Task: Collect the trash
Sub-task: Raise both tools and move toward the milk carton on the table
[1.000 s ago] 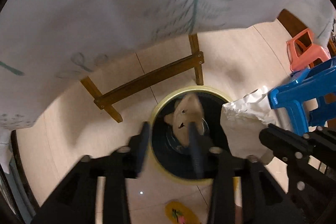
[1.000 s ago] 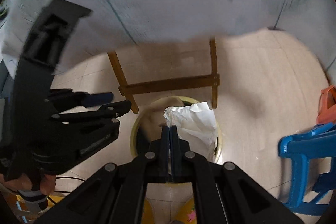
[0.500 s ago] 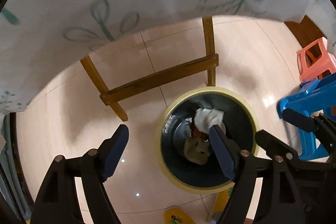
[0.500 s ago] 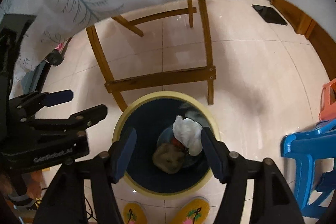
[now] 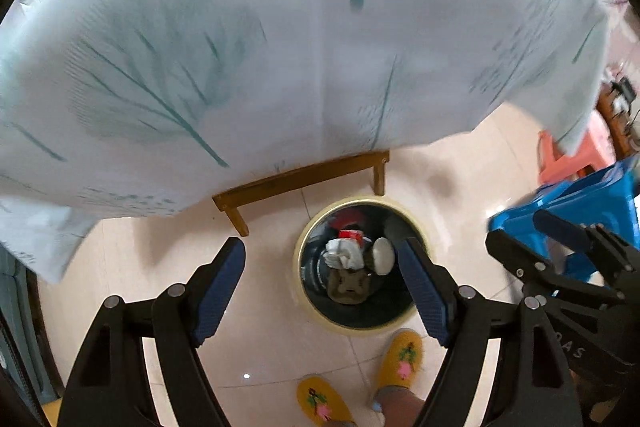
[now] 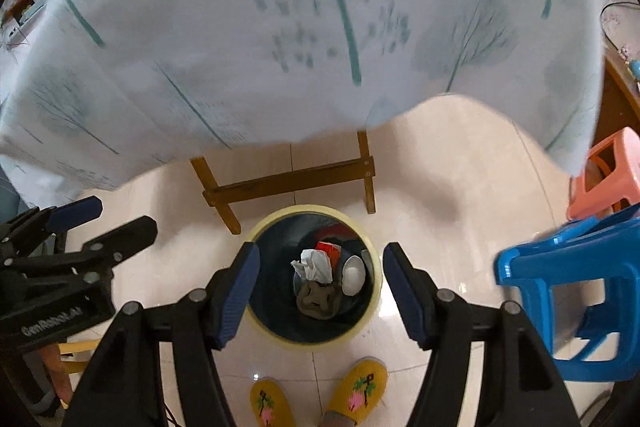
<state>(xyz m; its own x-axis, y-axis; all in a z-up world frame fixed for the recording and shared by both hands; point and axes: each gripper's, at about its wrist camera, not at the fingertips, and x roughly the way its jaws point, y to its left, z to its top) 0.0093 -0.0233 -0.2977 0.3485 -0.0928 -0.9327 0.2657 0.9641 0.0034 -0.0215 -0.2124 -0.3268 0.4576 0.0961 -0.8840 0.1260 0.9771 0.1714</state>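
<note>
A round bin with a pale yellow rim (image 5: 298,267) (image 6: 312,209) stands on the tiled floor below both grippers. Inside lie a crumpled white paper (image 5: 344,255) (image 6: 316,263), a brown wad (image 5: 348,287) (image 6: 318,301), a white rounded piece (image 5: 382,255) (image 6: 354,273) and something red (image 5: 350,234) (image 6: 328,251). My left gripper (image 5: 320,255) hangs open high above the bin with nothing between its fingers. My right gripper (image 6: 320,255) is open and empty too, over the same bin. Each shows in the other's view: the right gripper (image 5: 524,239) at the right, the left gripper (image 6: 120,217) at the left.
A table under a white leaf-print cloth (image 5: 280,47) (image 6: 280,27) overhangs behind the bin, its wooden legs and crossbar (image 5: 300,179) (image 6: 288,183) just beyond the rim. A blue stool (image 6: 560,287) and an orange stool (image 6: 604,171) stand at the right. A person's yellow slippers (image 6: 360,395) are near the bin.
Both grippers opened and rose away from the bin. The white paper left the right gripper and the brown wad left the left one; both now lie in the bin.
</note>
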